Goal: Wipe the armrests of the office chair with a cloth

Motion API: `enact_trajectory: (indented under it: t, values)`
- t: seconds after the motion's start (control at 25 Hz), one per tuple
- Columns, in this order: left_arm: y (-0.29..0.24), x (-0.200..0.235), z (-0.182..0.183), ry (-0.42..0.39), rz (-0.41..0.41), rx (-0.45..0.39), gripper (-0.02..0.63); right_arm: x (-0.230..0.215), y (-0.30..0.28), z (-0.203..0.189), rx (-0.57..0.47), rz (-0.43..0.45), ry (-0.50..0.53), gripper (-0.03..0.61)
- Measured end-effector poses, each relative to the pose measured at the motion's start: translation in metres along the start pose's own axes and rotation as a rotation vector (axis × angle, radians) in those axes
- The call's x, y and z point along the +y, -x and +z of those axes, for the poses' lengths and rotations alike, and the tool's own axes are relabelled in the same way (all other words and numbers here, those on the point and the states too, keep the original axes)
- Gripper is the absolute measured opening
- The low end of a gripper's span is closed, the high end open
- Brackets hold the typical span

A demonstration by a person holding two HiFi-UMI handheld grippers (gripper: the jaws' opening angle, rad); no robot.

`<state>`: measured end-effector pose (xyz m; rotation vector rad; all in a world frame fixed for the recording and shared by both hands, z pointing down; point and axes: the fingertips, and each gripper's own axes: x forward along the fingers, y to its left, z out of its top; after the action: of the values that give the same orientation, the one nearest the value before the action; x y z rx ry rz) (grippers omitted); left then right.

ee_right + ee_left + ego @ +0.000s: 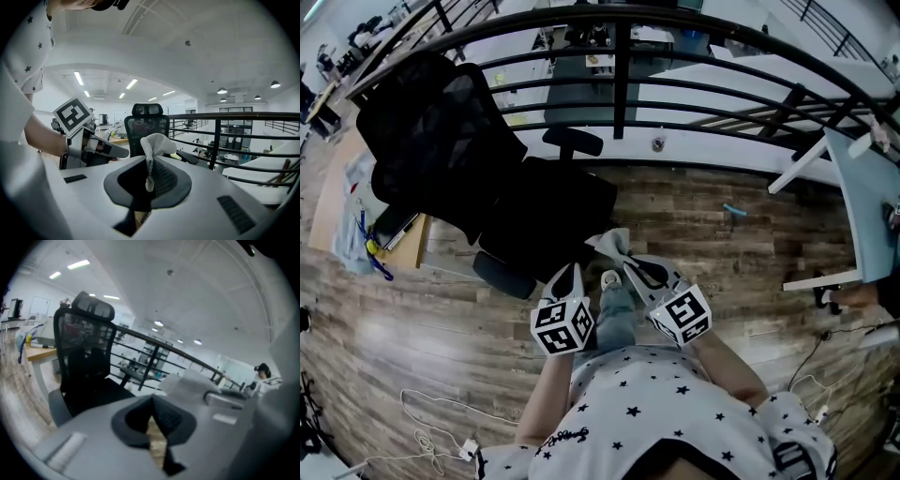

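The black mesh office chair (459, 164) stands ahead and to my left, with one armrest (573, 141) on its far side and the other armrest (502, 275) nearest me. My right gripper (629, 268) is shut on a white cloth (614, 243), held just right of the seat. In the right gripper view the cloth (155, 145) bunches up from the right gripper's (149, 162) jaws, with the chair (145, 123) behind it. My left gripper (574, 271) hovers beside the near armrest. In its own view the left gripper (152, 402) is shut on nothing and faces the chair (86, 366).
A black metal railing (622, 70) runs behind the chair. A wooden desk (342, 202) with papers stands at the left and a white table (862, 202) at the right. White cables (427, 422) lie on the wood floor, and a small blue object (733, 209).
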<state>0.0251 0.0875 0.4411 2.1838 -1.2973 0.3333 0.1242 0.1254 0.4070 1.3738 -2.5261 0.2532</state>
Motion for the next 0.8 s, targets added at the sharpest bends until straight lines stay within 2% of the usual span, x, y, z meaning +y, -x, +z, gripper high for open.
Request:
enact_trajectory:
  t: [0.8]
  values:
    - [-0.129, 0.008, 0.084, 0.029, -0.013, 0.008, 0.005, -0.125, -0.086, 0.049, -0.004, -0.025, -0.011, 0.028]
